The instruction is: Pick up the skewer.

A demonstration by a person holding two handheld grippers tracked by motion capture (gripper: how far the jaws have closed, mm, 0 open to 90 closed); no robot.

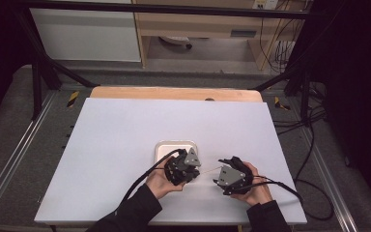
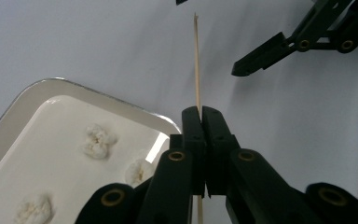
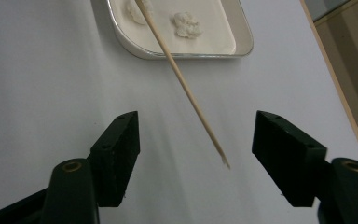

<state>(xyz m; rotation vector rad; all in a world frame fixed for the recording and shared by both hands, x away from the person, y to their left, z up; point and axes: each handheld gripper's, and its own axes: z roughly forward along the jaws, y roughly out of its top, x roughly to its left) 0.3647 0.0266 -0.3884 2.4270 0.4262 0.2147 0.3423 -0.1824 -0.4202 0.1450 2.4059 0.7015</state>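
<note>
My left gripper point(image 2: 200, 114) clamps a wooden skewer point(image 2: 197, 60) just beside the white tray point(image 2: 23, 100); my right gripper point(image 3: 196, 140) stands open, its jaws flanking the skewer's tip without touching.

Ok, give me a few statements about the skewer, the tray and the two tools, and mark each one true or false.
1. The left tool is shut on the wooden skewer. True.
2. The right tool is clamped on the skewer's tip. False: its jaws stand apart on either side of the tip, not touching it.
3. The white tray holds small pale lumps. True.
4. The tray sits on bare wood. False: it sits on the white table sheet.
5. The skewer already carries a lump. False: the part in view is bare.
</note>
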